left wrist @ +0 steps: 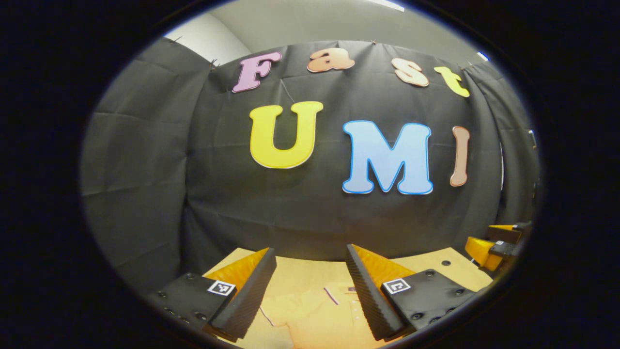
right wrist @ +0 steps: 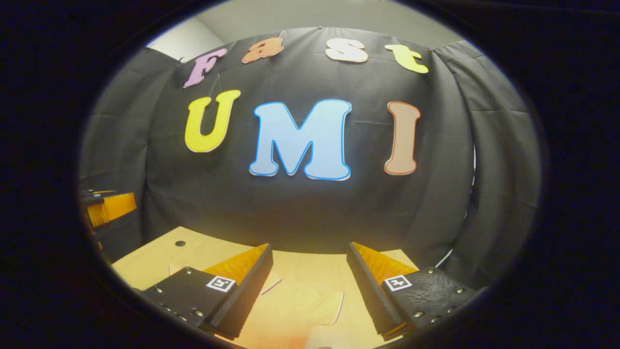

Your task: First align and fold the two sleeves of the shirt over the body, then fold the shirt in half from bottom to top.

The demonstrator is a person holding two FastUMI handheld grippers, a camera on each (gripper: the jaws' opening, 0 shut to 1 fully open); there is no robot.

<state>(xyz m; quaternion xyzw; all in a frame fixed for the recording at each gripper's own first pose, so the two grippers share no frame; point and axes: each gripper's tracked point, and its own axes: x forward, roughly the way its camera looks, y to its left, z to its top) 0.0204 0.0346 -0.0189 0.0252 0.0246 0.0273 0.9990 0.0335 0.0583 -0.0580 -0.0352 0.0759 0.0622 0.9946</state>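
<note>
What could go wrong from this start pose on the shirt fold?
1. Both claws, left and right, are open and held above the shirt, looking mostly at the wall; the sleeves sit low in each view, so aiming may be off.
2. The shirt looks close in colour to the table, so sleeve edges may be hard to pick out.
3. The other claw is close by; converging on the collar could bump them.

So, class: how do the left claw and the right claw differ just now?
The left claw hovers over the shirt's buttoned collar area; the right claw hovers over a sleeve. The table shows left of the right claw, right of the left. Both are open, holding nothing.
</note>
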